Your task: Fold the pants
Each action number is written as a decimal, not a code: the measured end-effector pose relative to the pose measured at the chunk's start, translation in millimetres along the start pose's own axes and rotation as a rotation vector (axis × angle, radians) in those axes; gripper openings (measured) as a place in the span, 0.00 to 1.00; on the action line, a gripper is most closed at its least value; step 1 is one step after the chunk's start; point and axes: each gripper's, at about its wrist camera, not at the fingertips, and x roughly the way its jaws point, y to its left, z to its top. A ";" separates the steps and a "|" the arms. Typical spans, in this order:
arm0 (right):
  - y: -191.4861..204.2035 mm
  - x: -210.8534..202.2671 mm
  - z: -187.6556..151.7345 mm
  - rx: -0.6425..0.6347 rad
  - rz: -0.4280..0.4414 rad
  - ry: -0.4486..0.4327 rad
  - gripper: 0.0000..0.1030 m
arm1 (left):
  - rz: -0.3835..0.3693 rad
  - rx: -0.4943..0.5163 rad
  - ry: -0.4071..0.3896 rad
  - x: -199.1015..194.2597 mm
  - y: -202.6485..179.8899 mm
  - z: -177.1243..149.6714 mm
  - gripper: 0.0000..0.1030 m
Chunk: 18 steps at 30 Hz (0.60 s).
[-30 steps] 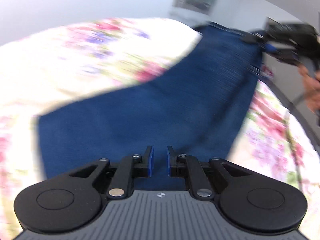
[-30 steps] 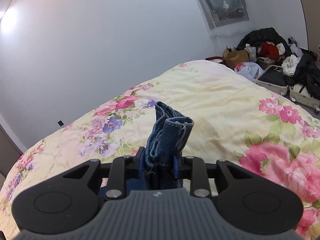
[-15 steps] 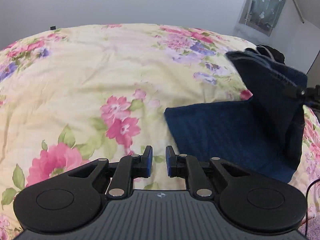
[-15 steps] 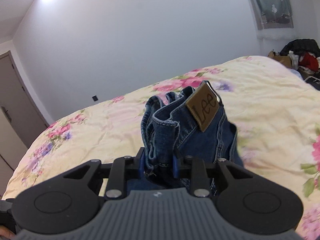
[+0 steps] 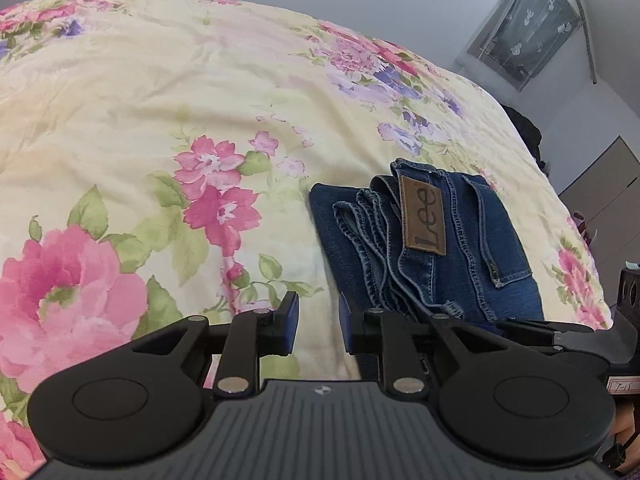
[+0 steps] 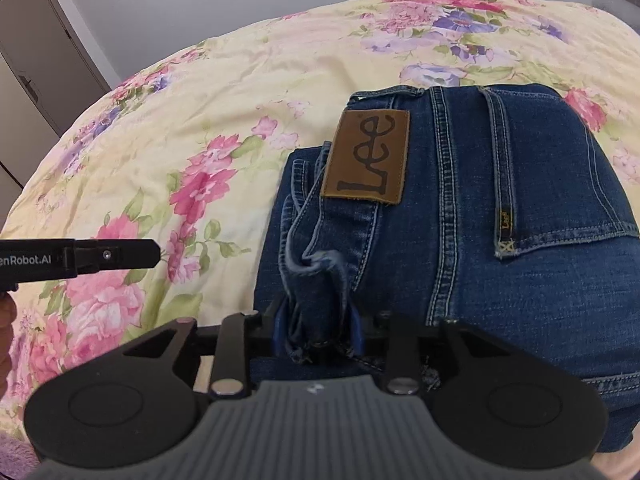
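Observation:
Dark blue jeans (image 5: 436,248) lie folded on the floral bedspread (image 5: 160,120), waistband and brown Lee patch (image 5: 425,216) facing up. My left gripper (image 5: 318,322) is open and empty, just left of the jeans' near edge. In the right wrist view the jeans (image 6: 500,208) fill the right half. My right gripper (image 6: 318,330) is shut on a bunched fold of the waistband (image 6: 316,280) at the near edge. The left gripper's finger (image 6: 116,258) shows at the left, over the bedspread (image 6: 200,112).
The bed fills both views. A curtained window (image 5: 524,20) and grey cabinet doors (image 5: 600,208) are beyond the bed at the right. A grey door (image 6: 36,44) stands at the far left of the right wrist view.
My right gripper has carried the waistband end over and down, so the jeans now lie folded flat. My left gripper let go of the fabric and moved to the left of the jeans.

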 end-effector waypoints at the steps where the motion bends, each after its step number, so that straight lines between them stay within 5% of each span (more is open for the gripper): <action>1: 2.6 -1.3 4.2 -0.009 0.003 0.011 0.38 | -0.001 0.000 0.006 -0.8 -0.3 2.7 0.26; 8: 9.2 -38.9 31.3 -0.057 0.040 -0.039 0.40 | 0.093 0.124 0.011 -29.1 -11.9 24.1 0.31; 13: 3.4 -47.8 62.9 -0.120 -0.099 -0.090 0.41 | 0.144 0.161 0.003 -42.1 -16.7 37.9 0.31; 18: -6.0 -39.3 79.2 -0.168 -0.195 -0.072 0.44 | 0.089 0.135 -0.009 -39.1 -21.1 47.7 0.31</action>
